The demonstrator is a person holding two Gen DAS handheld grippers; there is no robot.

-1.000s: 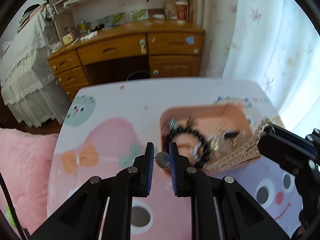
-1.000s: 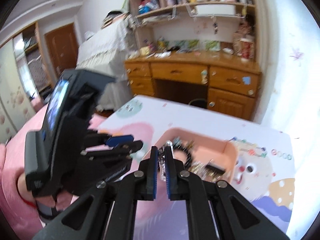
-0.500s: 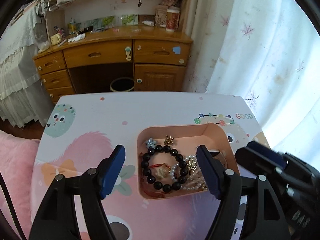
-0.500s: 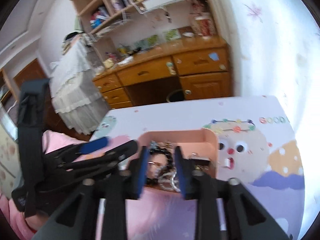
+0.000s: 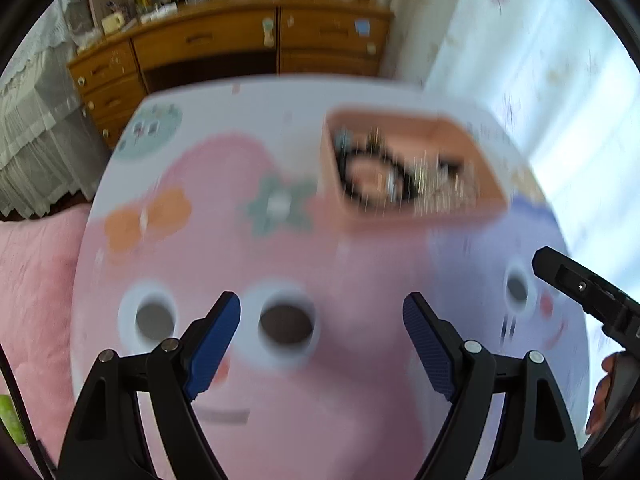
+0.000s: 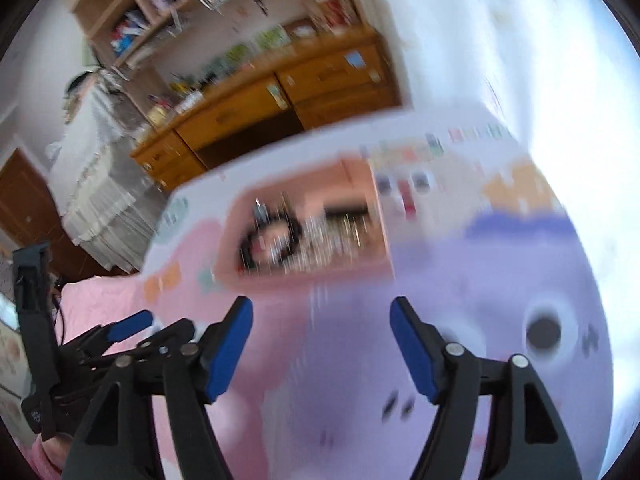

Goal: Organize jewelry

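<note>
Left wrist view: the left gripper (image 5: 322, 316) hangs spread wide and empty in the lower centre of the frame, over the cartoon-printed pink and lilac bench (image 5: 280, 420). The shallow pink plastic tray (image 5: 416, 216) sits in the upper right of centre, well apart from the gripper. Inside it lies a blurred heap of jewellery: a black beaded bracelet (image 5: 352, 160) toward the tray's left and a tangle of pale pearl-like strands (image 5: 444, 196) toward its right. In the right wrist view the right gripper (image 6: 322, 320) is likewise spread and holds nothing, with the tray at frame centre above it. No loose pieces show on the bench, though motion blur could hide small ones. By that, the gathering looks done or nearly so.
</note>
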